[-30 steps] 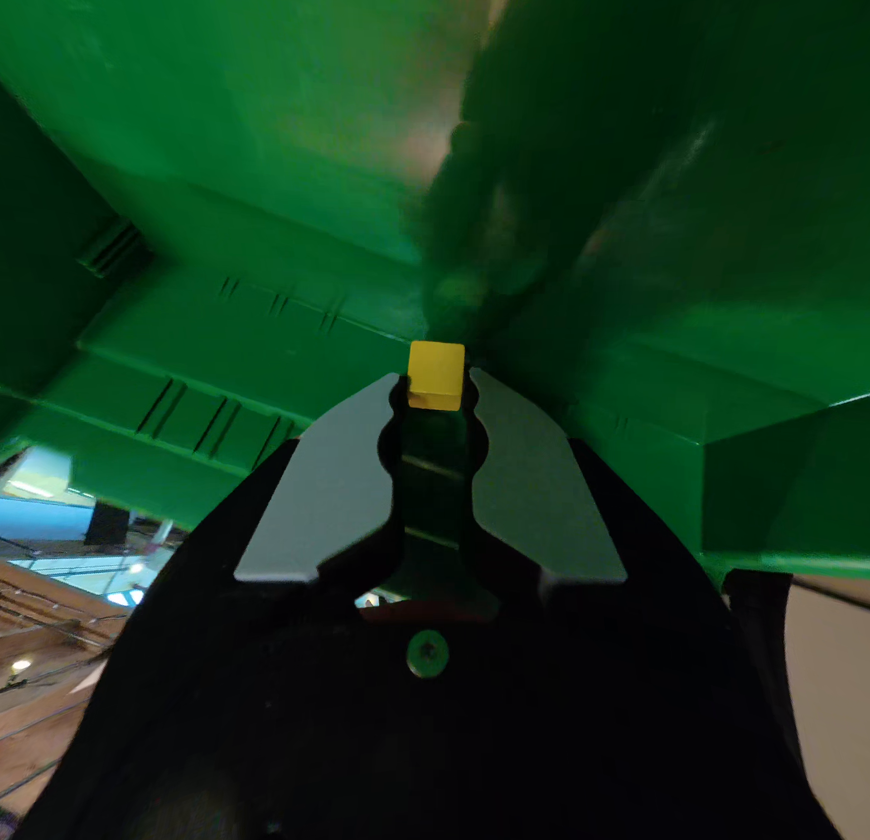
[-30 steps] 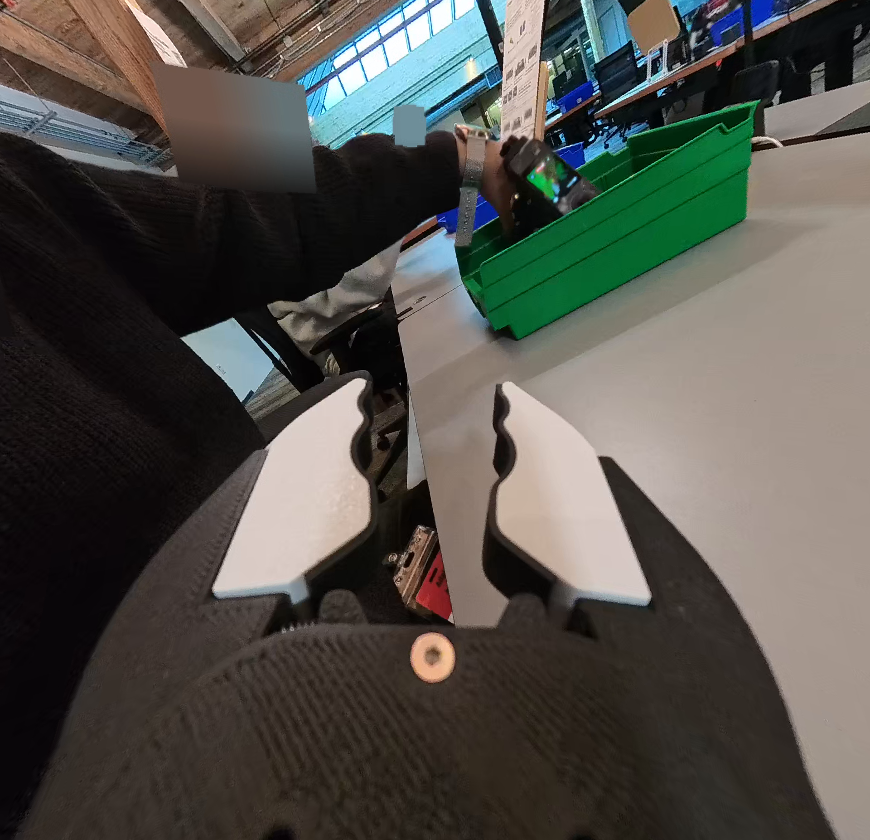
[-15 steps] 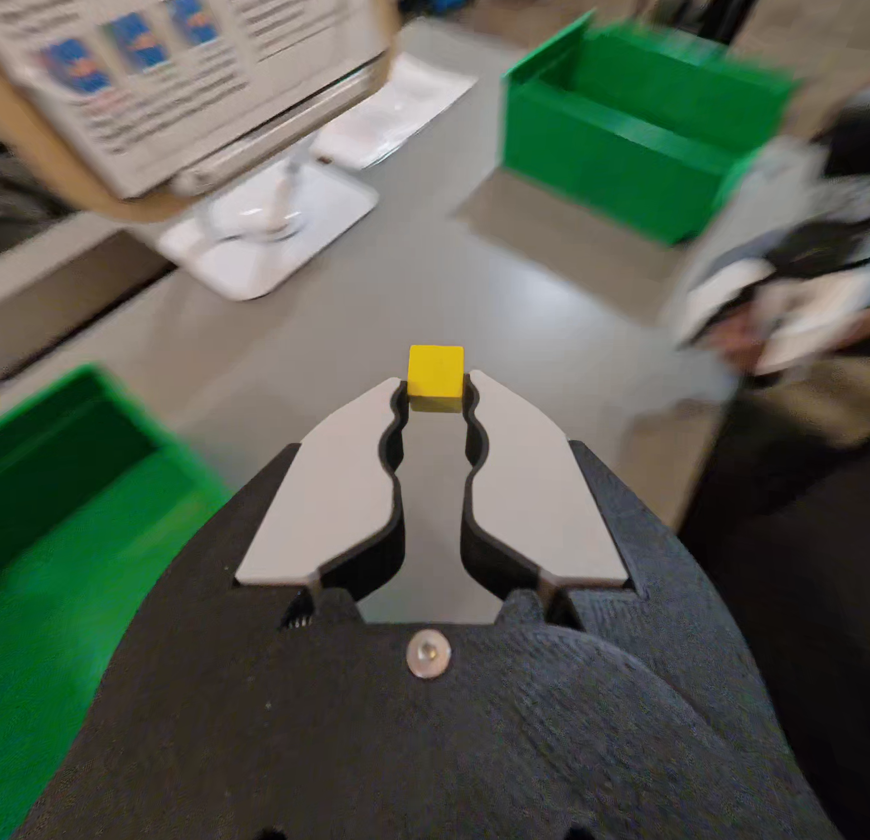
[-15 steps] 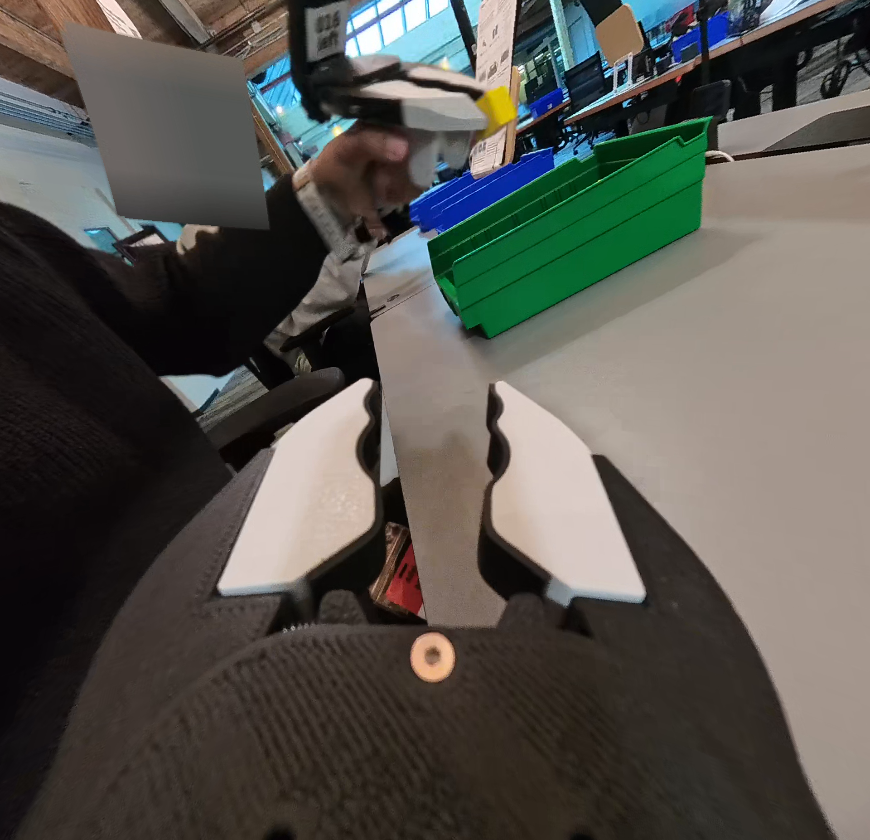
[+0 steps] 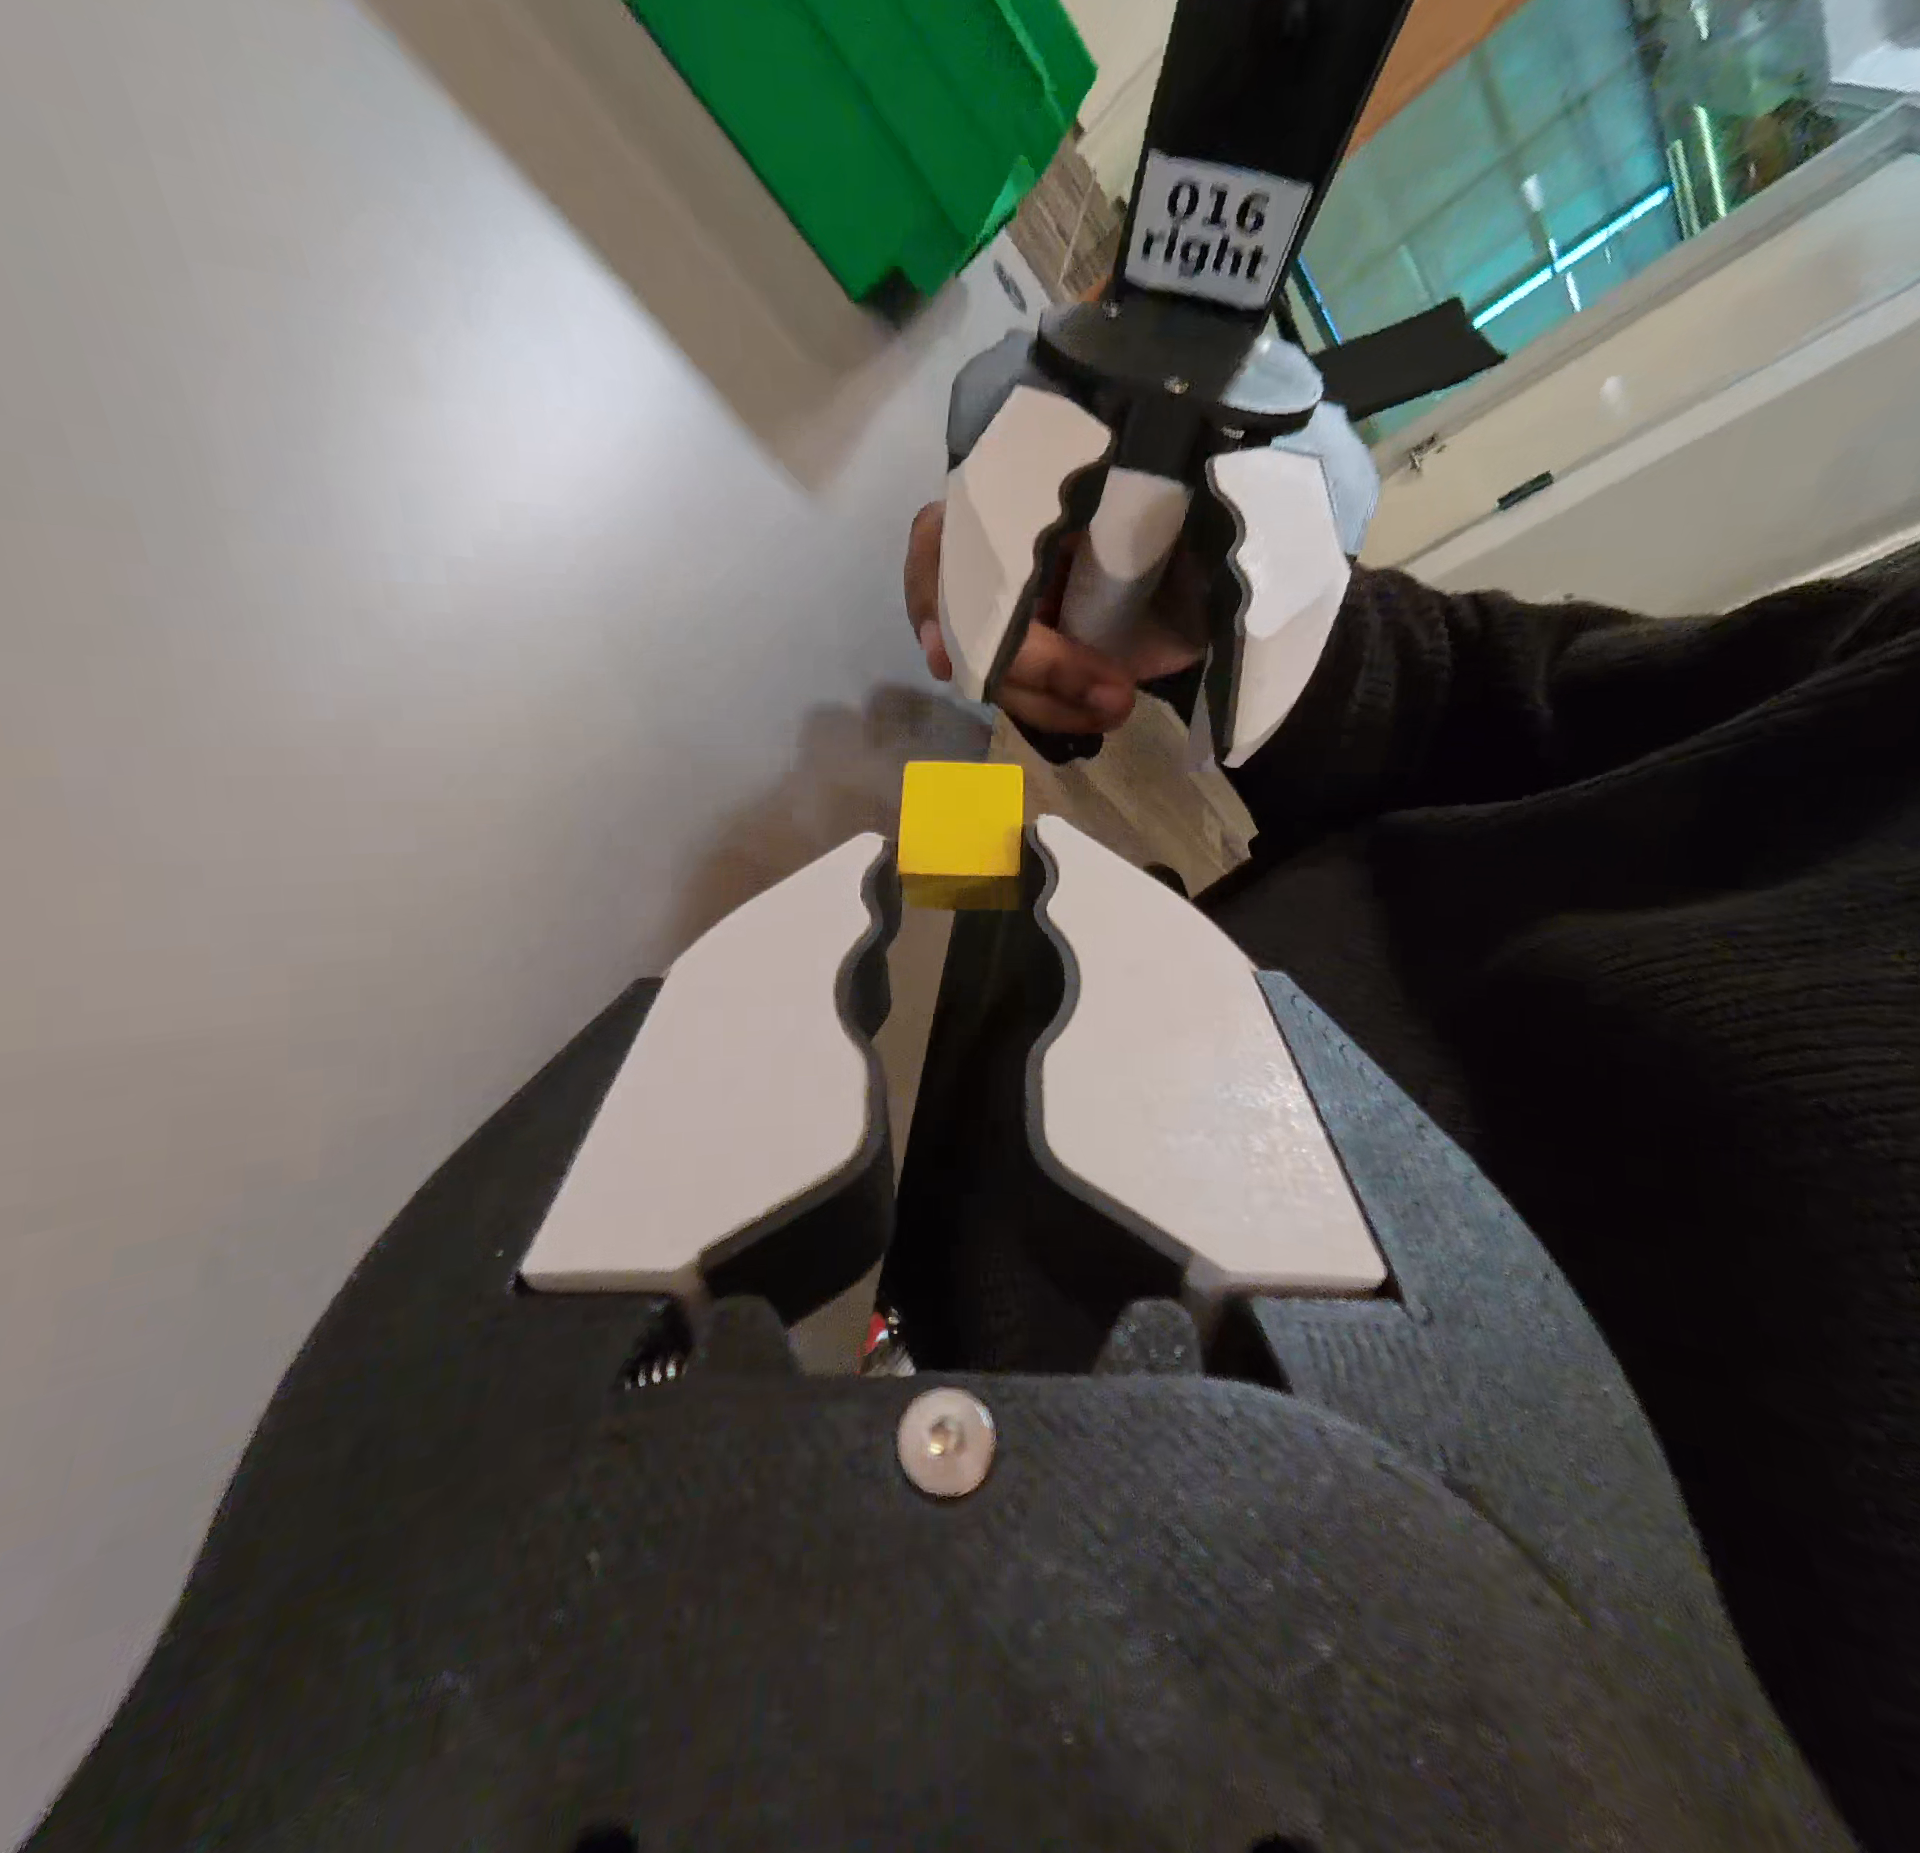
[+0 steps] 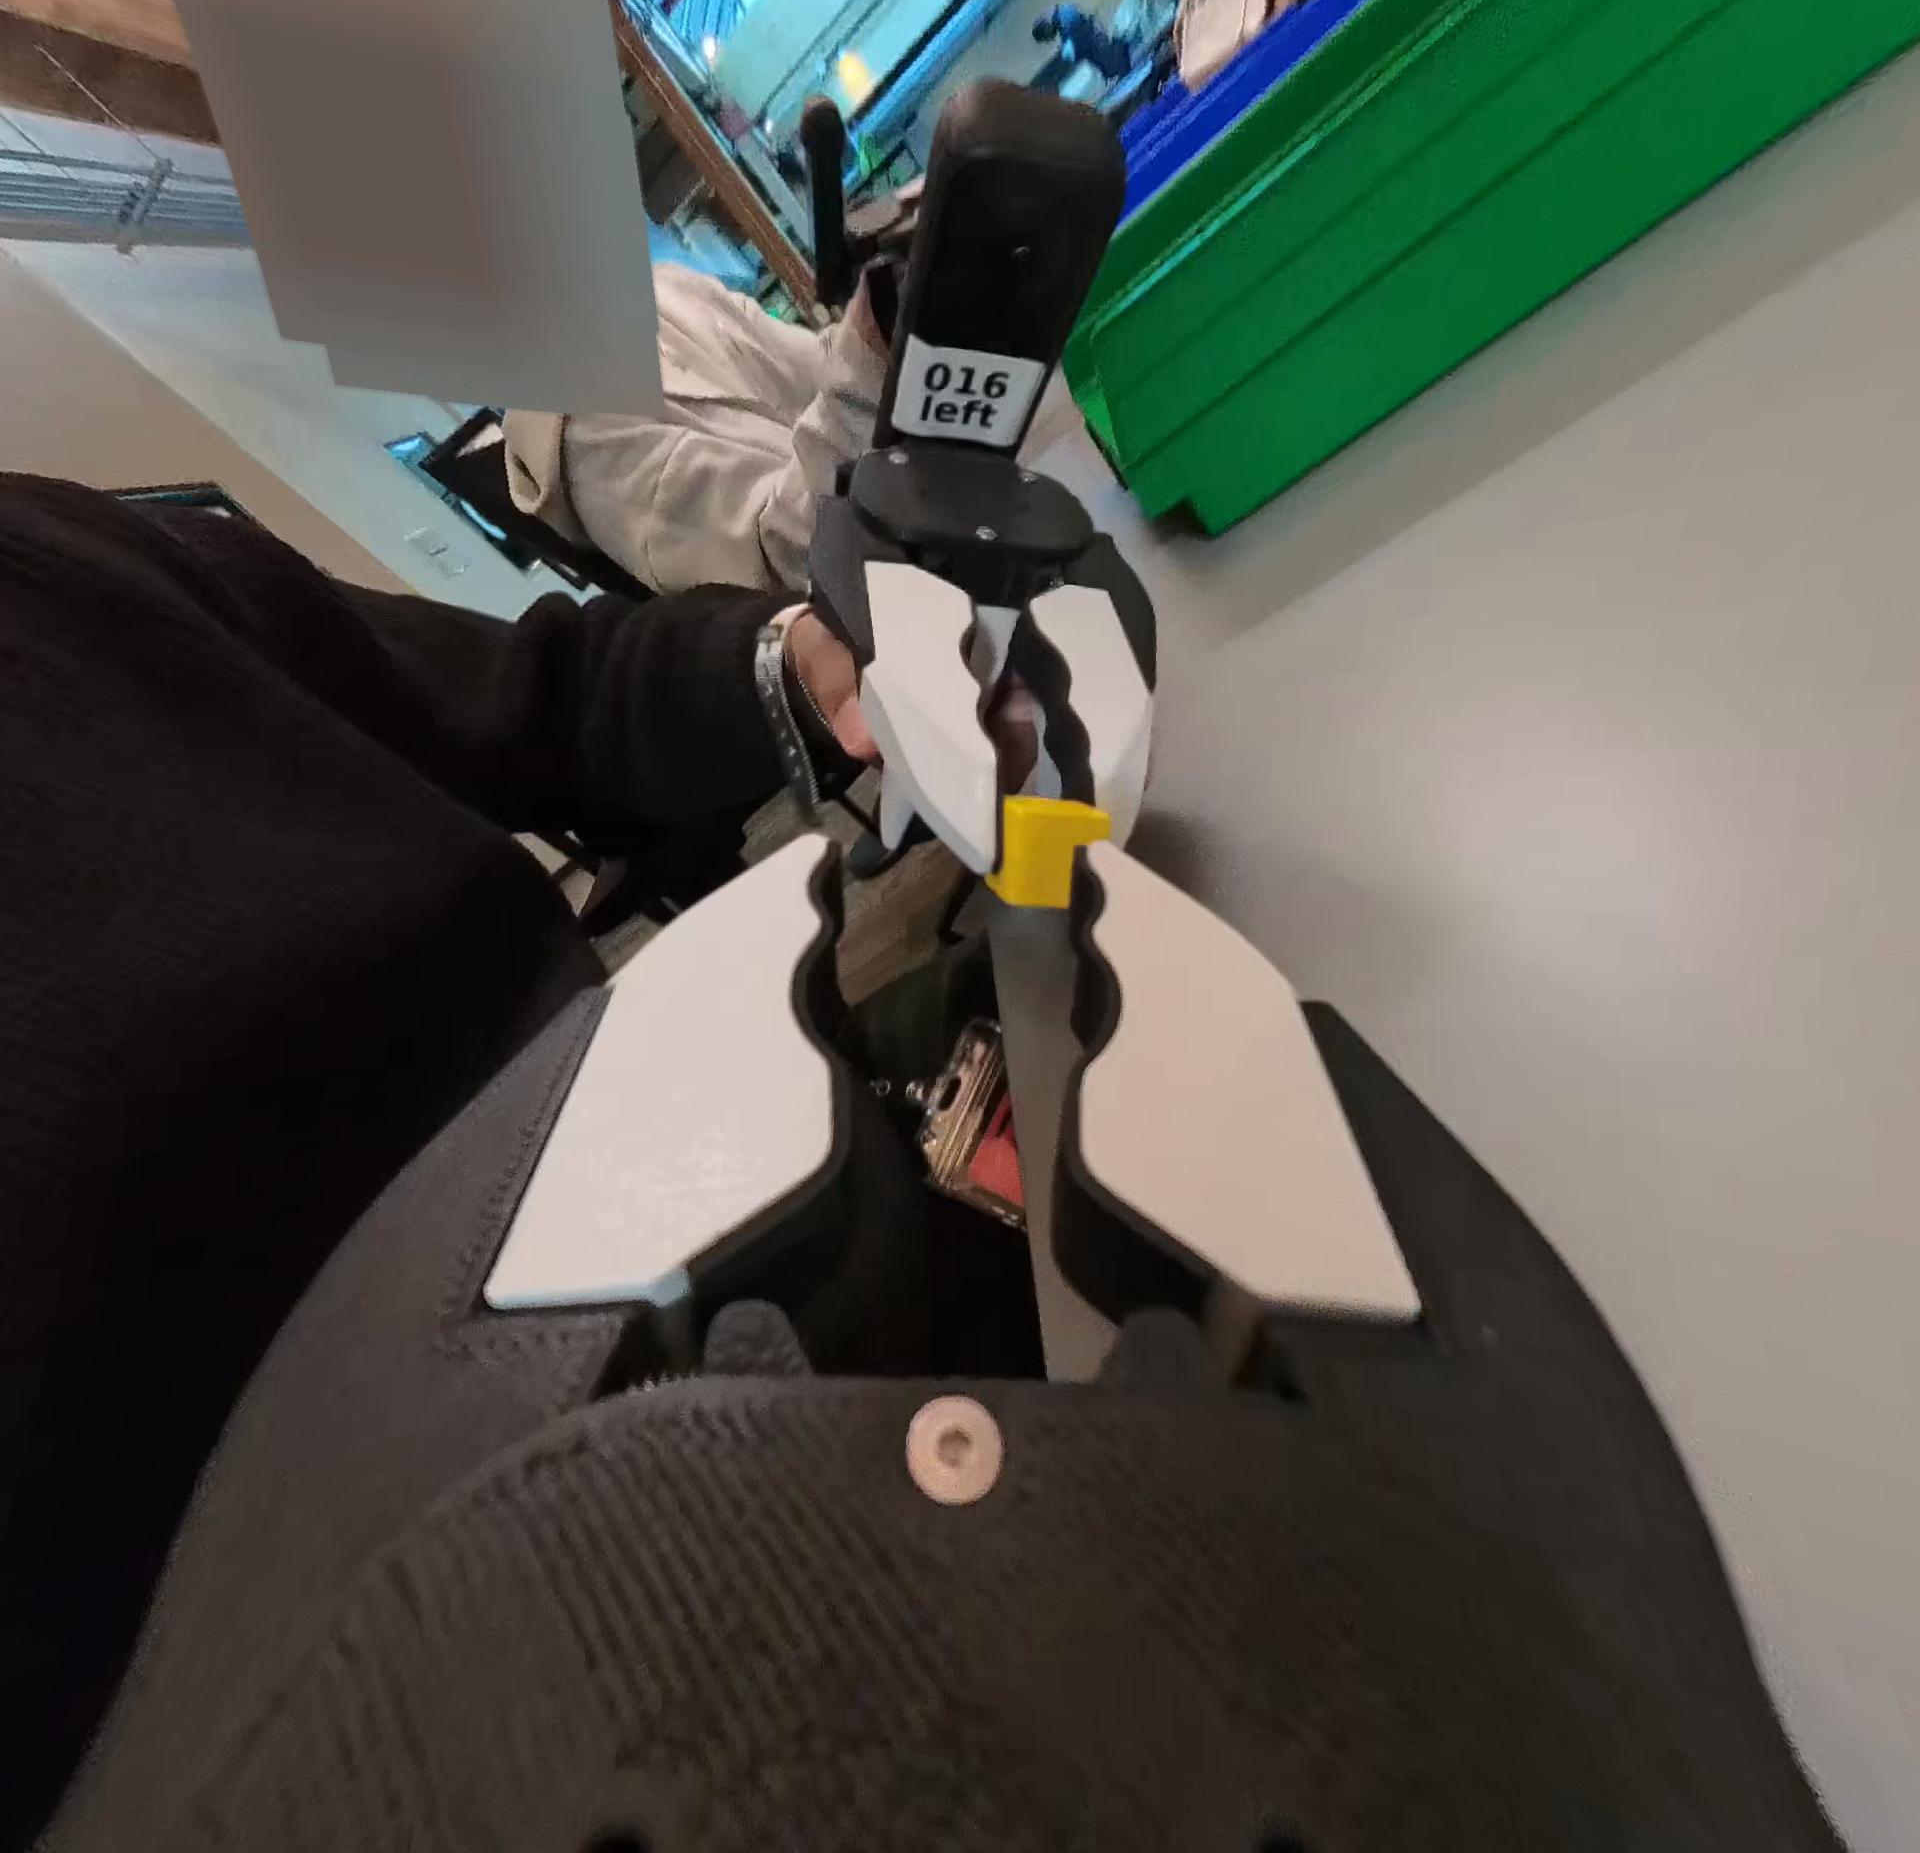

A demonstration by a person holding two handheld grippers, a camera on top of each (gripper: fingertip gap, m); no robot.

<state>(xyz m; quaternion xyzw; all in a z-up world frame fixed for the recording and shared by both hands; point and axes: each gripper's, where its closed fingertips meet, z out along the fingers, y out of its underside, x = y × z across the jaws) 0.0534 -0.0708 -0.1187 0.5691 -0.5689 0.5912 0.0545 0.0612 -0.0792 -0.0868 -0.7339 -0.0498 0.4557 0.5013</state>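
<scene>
My left gripper is shut on a small yellow block, pinched at the fingertips in the air beside the grey table. My right gripper faces it tip to tip, open and empty, just beyond the block. In the right wrist view my right gripper is open, and the left gripper holds the yellow block close to my right fingertip. I cannot tell whether the block is inside the right jaws. Both grippers are over the table's near edge, in front of a black sleeve.
A long green bin stands on the table farther back, also in the left wrist view. Blue bins lie behind it. A person in a pale jacket sits beyond. Keys with a red tag hang below the table edge.
The left gripper came up out of the green bin with the yellow block and swung round to face the right gripper. The right gripper stayed open and tilted toward it.
</scene>
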